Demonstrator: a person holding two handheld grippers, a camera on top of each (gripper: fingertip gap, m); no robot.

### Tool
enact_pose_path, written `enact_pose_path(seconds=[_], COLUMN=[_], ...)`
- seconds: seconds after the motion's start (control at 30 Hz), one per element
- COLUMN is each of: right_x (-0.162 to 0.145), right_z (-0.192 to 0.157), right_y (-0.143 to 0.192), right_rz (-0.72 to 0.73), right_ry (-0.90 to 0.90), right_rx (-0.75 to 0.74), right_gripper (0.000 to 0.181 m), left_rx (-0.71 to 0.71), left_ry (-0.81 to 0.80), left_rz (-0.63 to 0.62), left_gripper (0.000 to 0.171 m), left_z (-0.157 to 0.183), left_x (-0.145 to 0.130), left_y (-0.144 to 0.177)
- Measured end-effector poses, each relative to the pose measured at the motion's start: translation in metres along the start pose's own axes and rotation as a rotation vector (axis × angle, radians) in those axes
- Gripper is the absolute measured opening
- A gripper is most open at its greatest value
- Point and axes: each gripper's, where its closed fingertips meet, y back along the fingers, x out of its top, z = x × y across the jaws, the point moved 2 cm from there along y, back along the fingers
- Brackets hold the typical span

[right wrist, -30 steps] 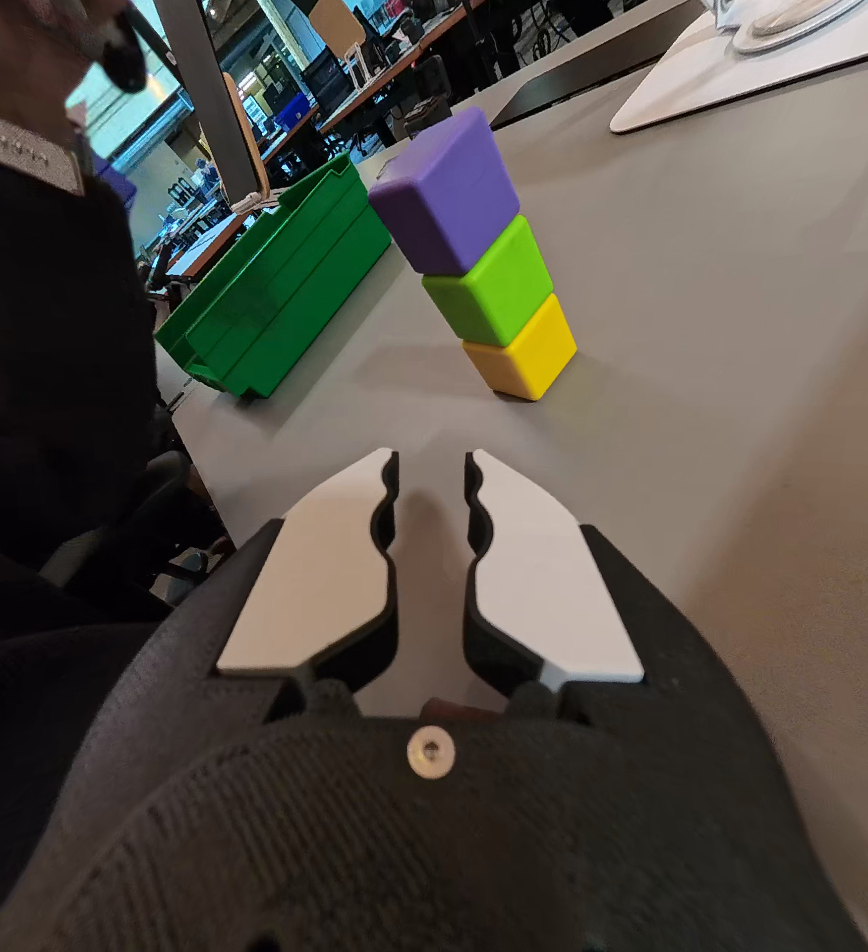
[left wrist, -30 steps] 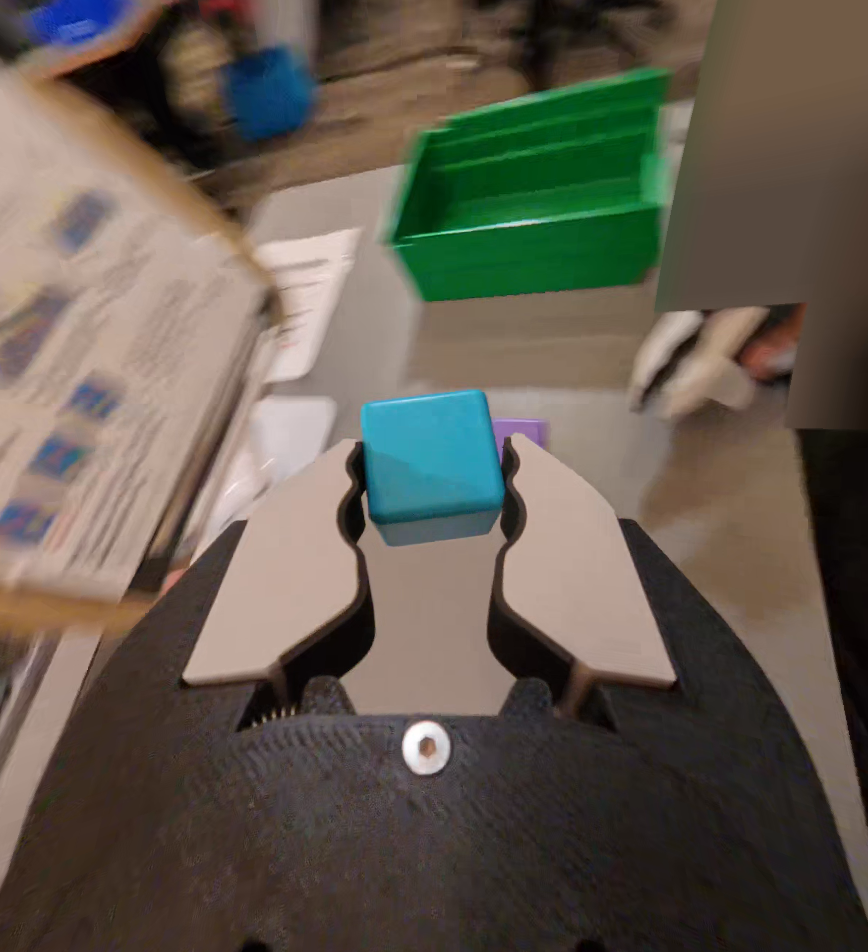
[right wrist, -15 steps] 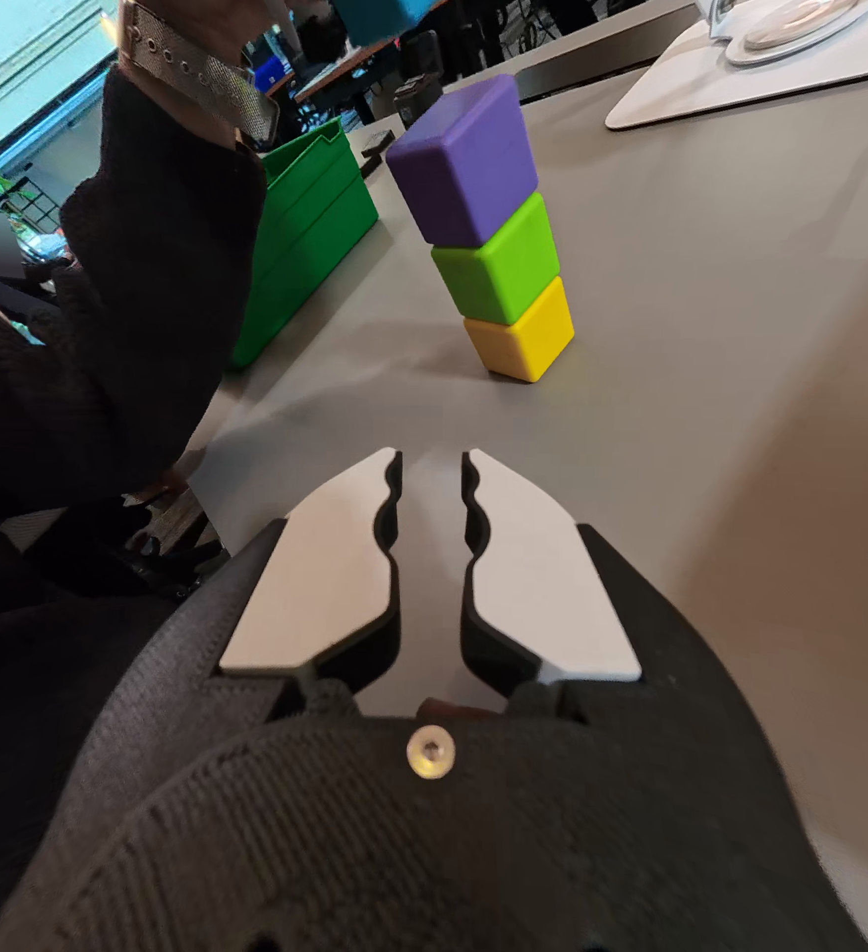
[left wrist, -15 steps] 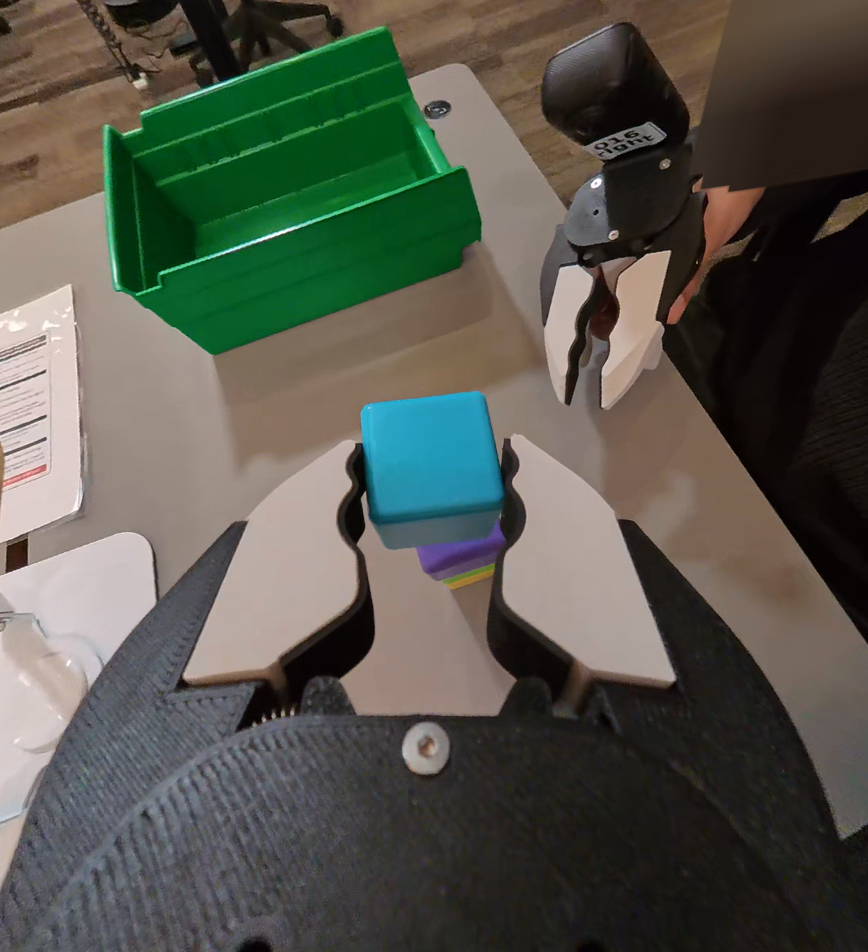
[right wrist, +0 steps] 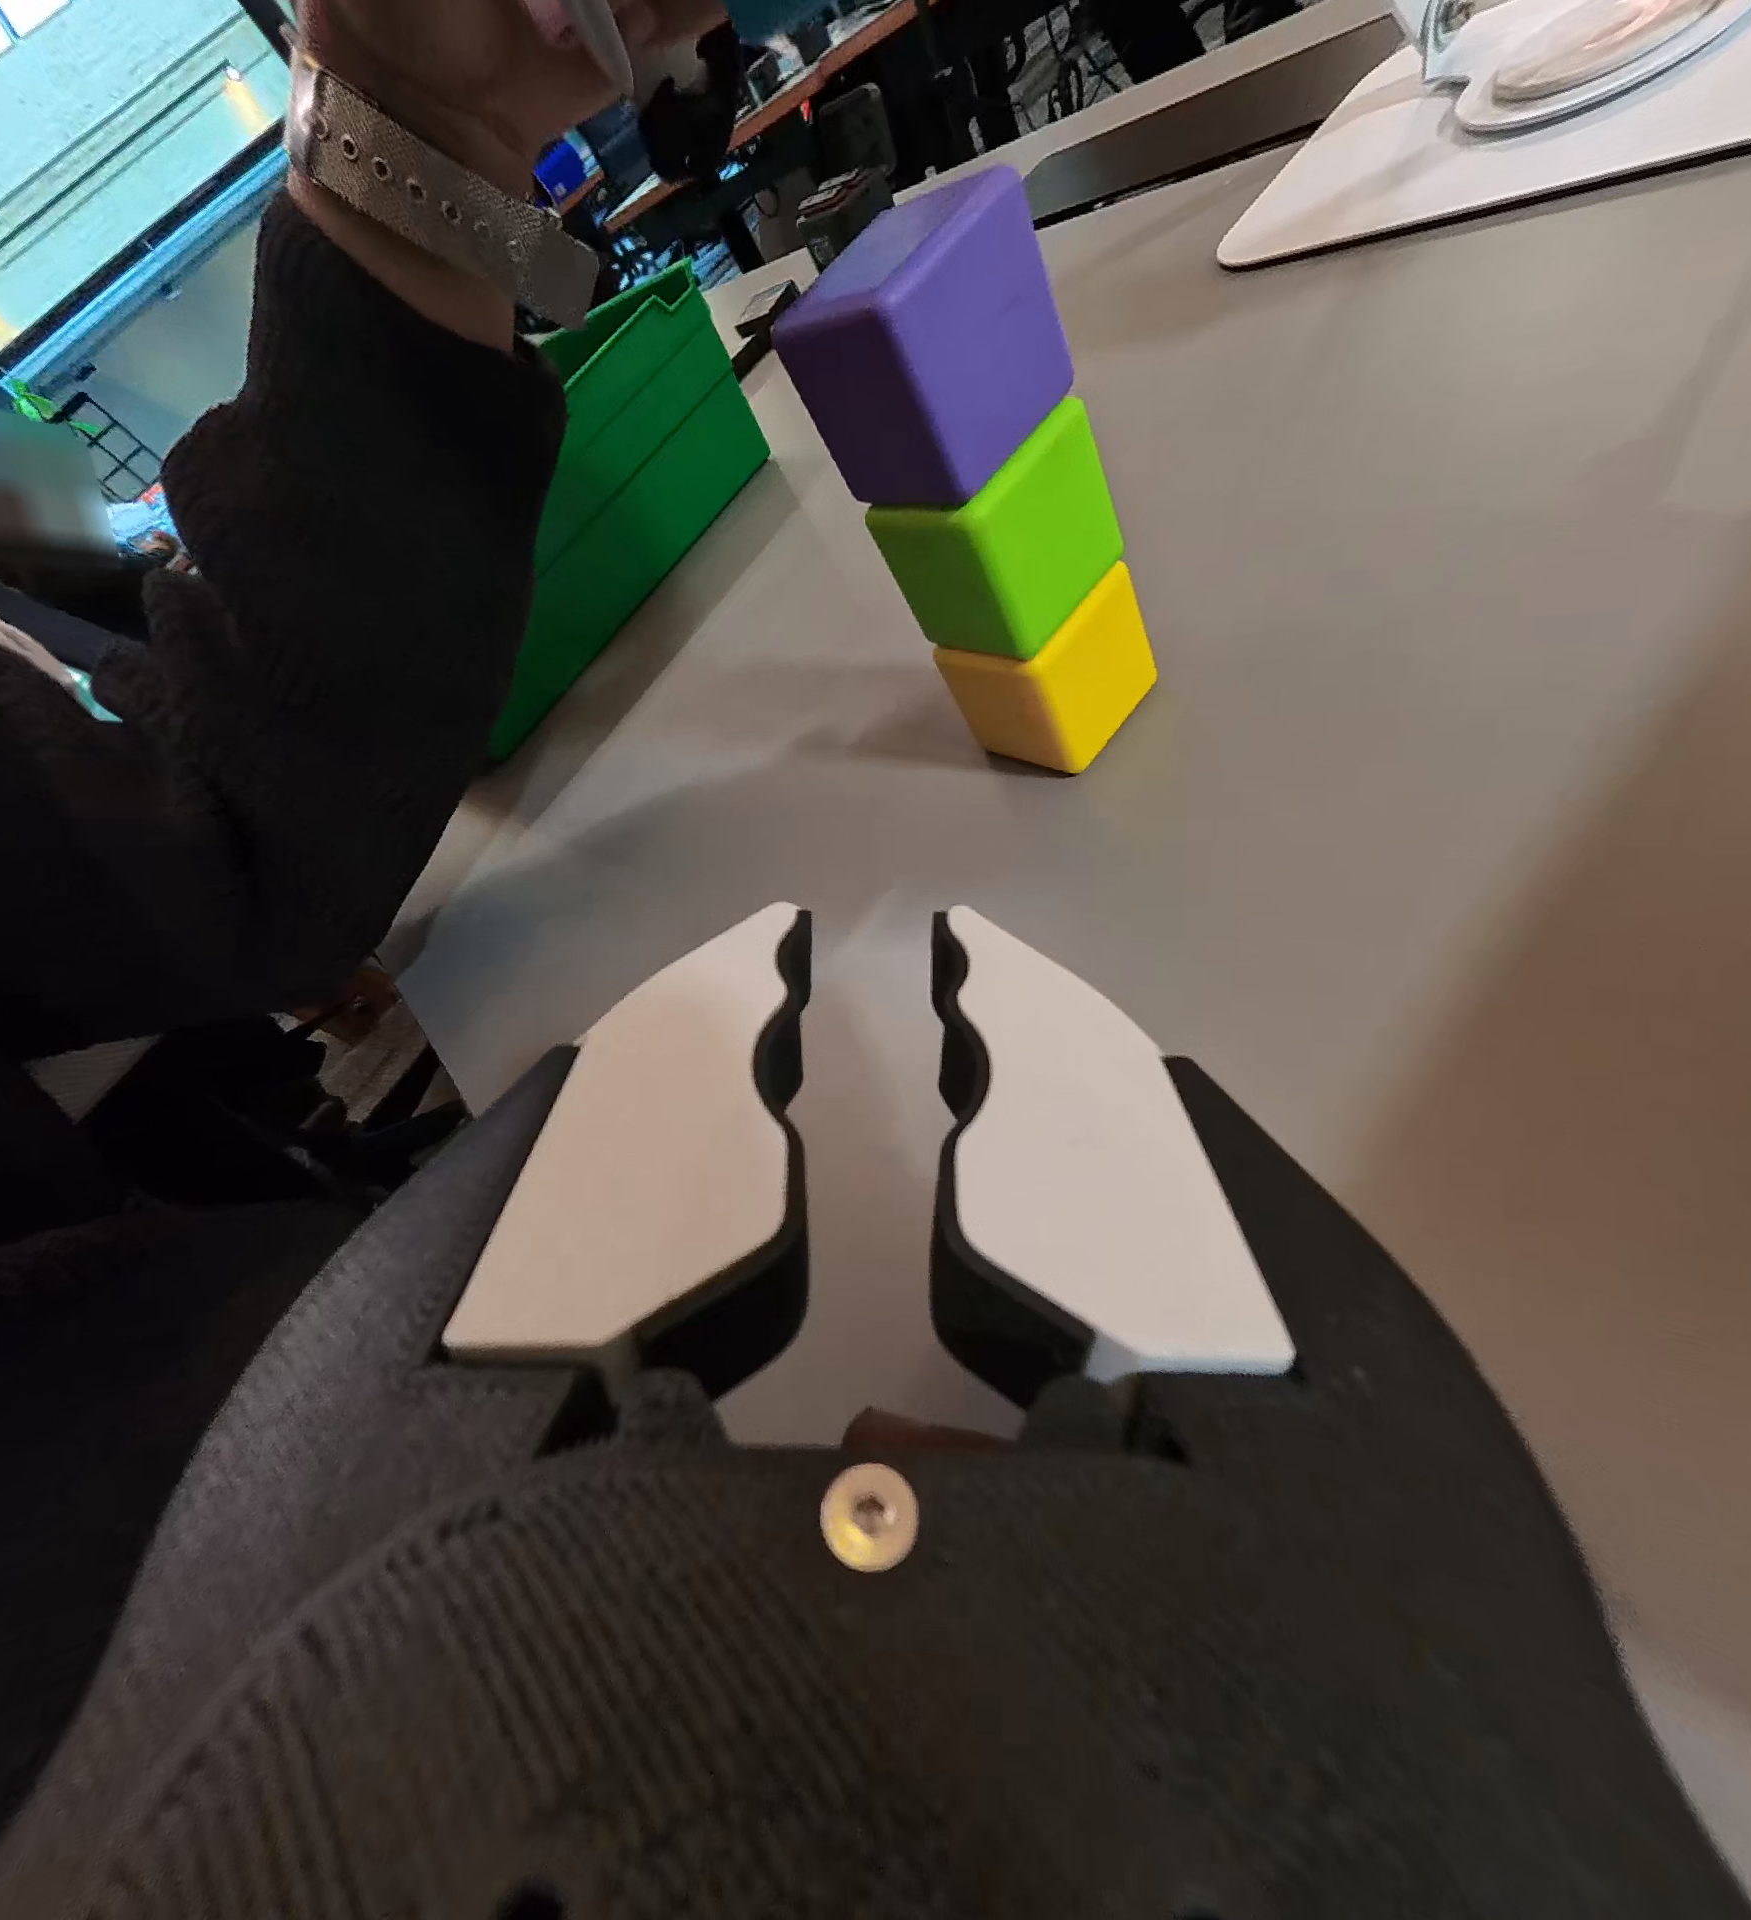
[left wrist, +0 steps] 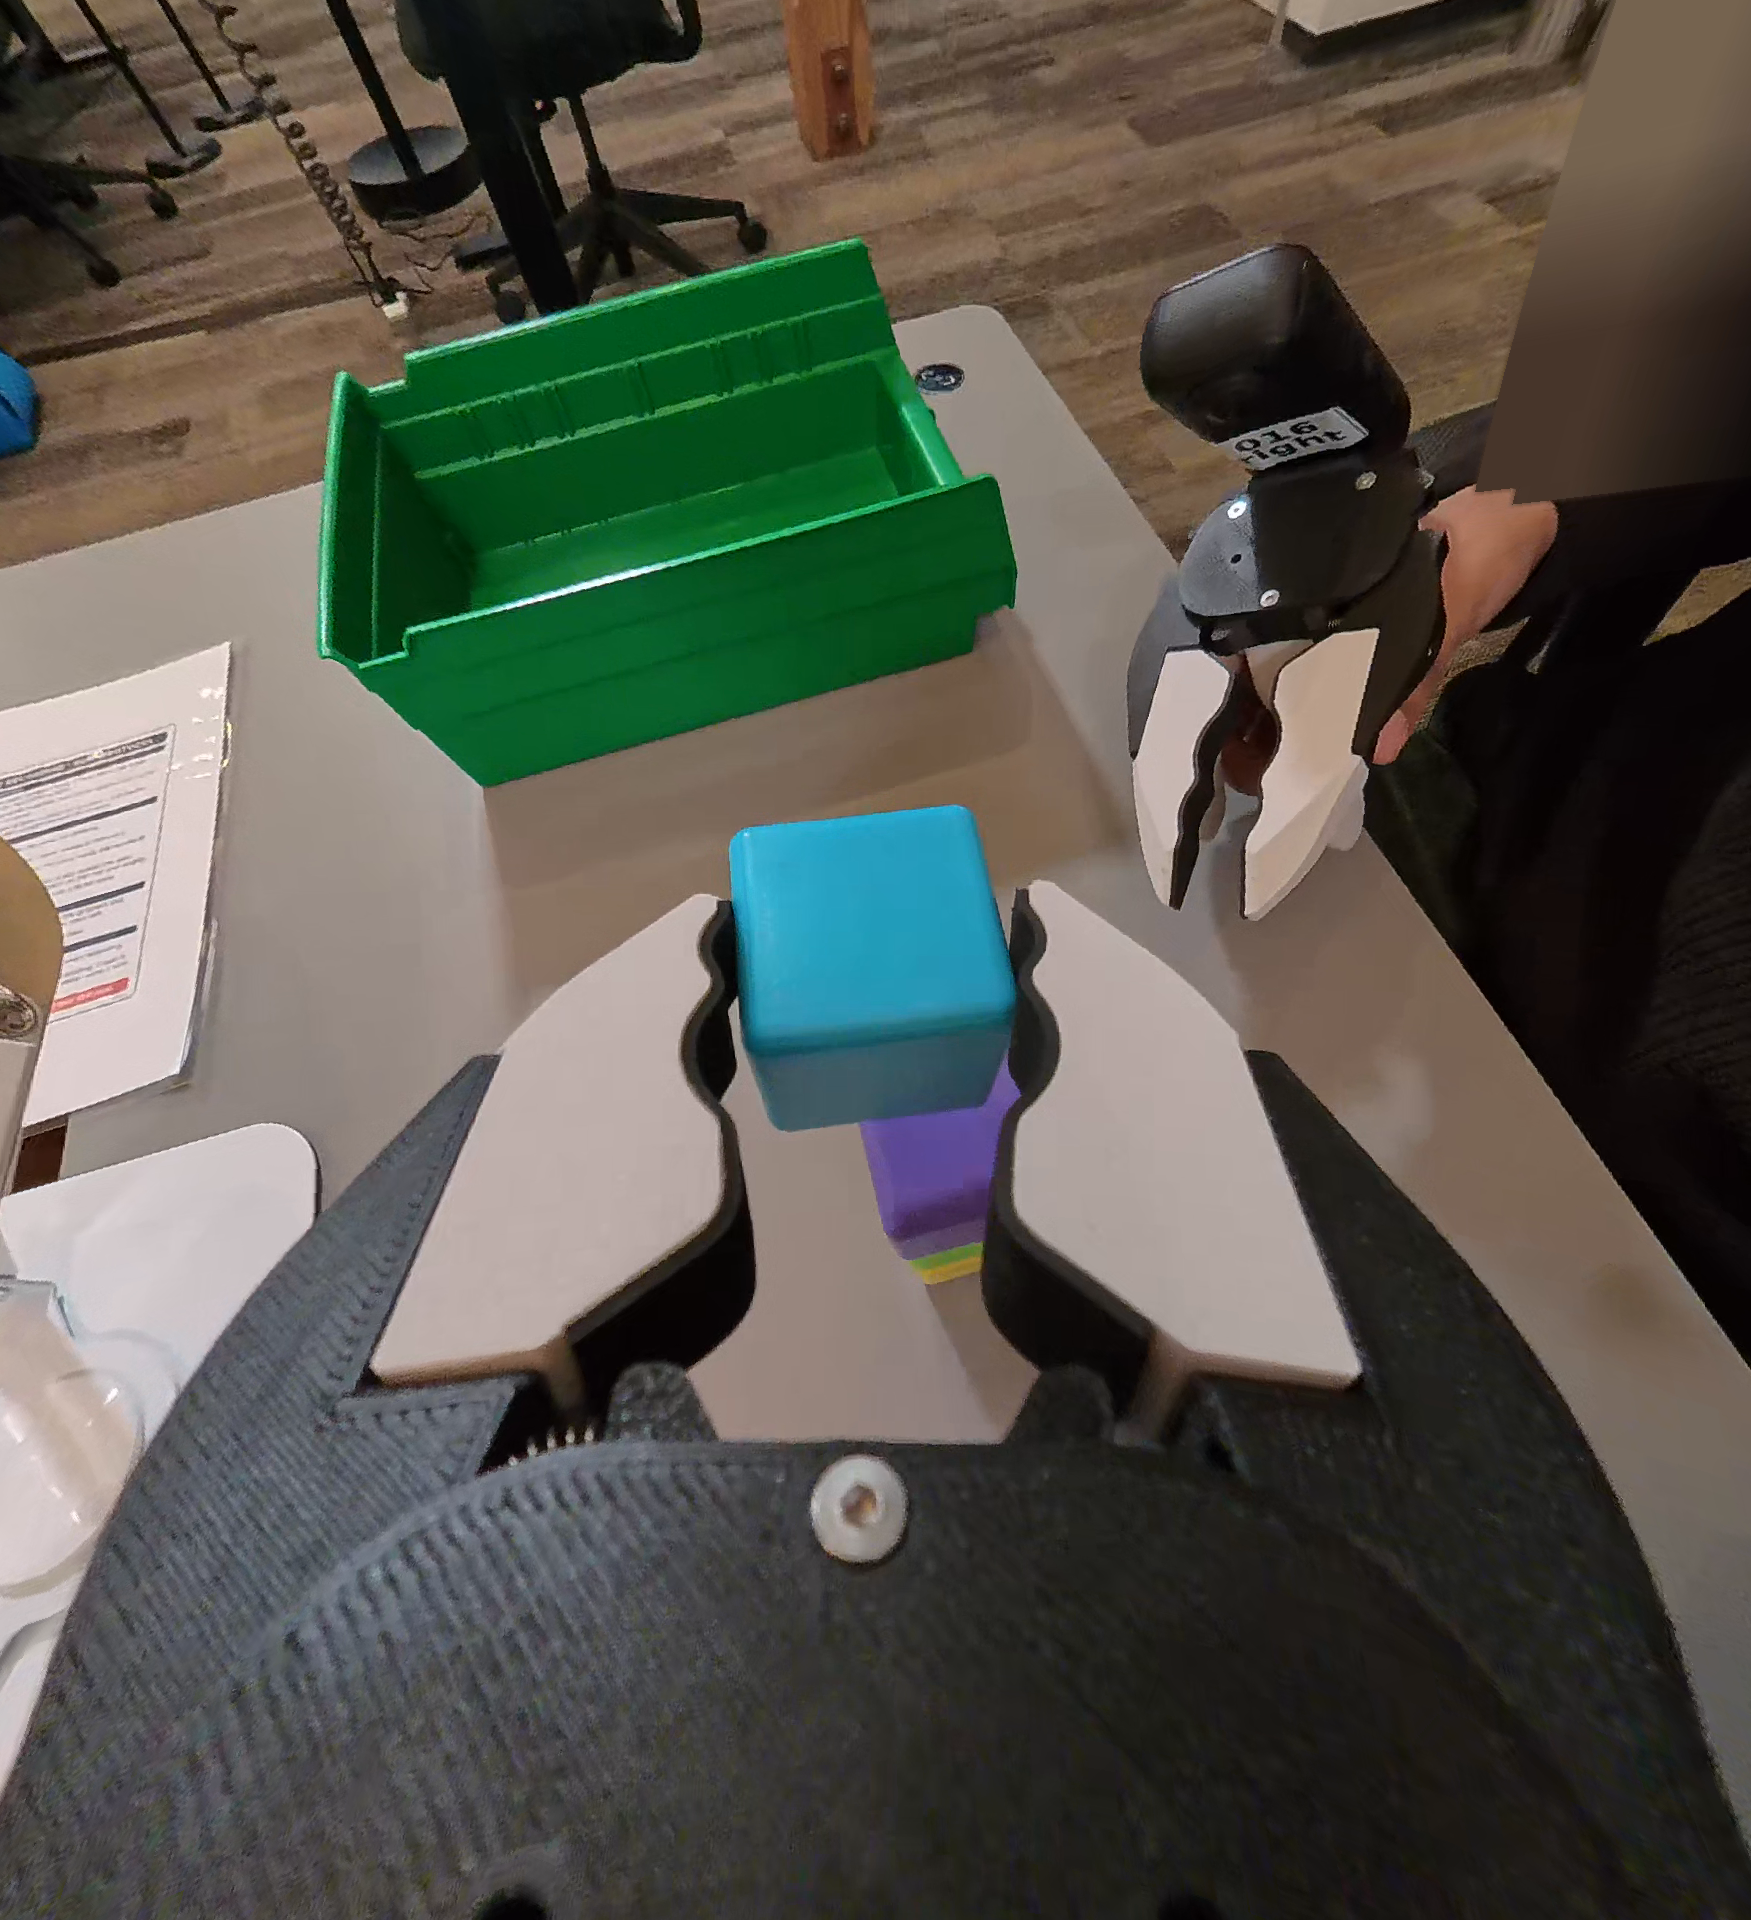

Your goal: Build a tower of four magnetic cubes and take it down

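Overhead now: left gripper [left wrist: 869,971] looks steeply down at the grey bench [left wrist: 383,914], fingers clamped on the flanks of a teal cube [left wrist: 866,961] held between the tips, clear of the bench. Directly below and just behind the cube, seen through the finger gap: a stack topped by a purple cube [left wrist: 938,1169], with thin edges of a green cube [right wrist: 1006,540] and a yellow cube [right wrist: 1058,675] showing under it. Teal cube is above the purple one; whether they touch, cannot tell.

Ahead of the left gripper, a green bin [left wrist: 642,582] on the bench, well apart from the stack. Ahead-left, a printed sheet [left wrist: 92,852]; near left, a white mat [left wrist: 123,1351].

Right gripper [right wrist: 871,925] sits low over the bench edge, jaws a narrow gap apart, nothing between them. Stack stands ahead of it, slightly right, well apart; purple on green on yellow. A dark sleeve [right wrist: 310,623] with a watch band crosses ahead-left, partly hiding the bin.

Against half a second ago: left view sits higher, more floor and chairs in sight beyond the bin; more of the purple cube's side shows below the teal one. Grip on the teal cube unchanged. Right gripper's gap and place much the same; the stack appears a little nearer.
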Motion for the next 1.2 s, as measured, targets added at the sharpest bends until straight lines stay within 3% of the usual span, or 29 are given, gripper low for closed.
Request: enact_pose_path(seconds=[0.13, 0.6, 0.83, 1.07, 1.2], right_x=[0.001, 0.003, 0.004, 0.005, 0.005], right_z=[-0.003, -0.008, -0.007, -0.003, -0.005], right_y=[-0.005, -0.017, -0.017, -0.016, -0.015], right_rz=[-0.006, -0.026, -0.023, -0.016, -0.011], right_ry=[-0.003, -0.009, -0.015, -0.024, -0.031], right_rx=[0.024, 0.071, 0.072, 0.062, 0.071], right_gripper=[0.023, 0.023, 0.023, 0.023, 0.023], left_rx=[0.021, -0.058, -0.048, 0.032, 0.058], left_ry=[0.014, 0.08, 0.094, 0.151, 0.183], left_rz=[-0.029, 0.099, 0.091, 0.209, 0.293], left_gripper=[0.05, 0.05, 0.051, 0.051, 0.051], left_z=[0.001, 0.01, 0.007, -0.005, 0.005], left_x=[-0.006, -0.01, -0.012, 0.007, 0.003], left_y=[-0.002, 0.0, -0.004, 0.0, 0.006])
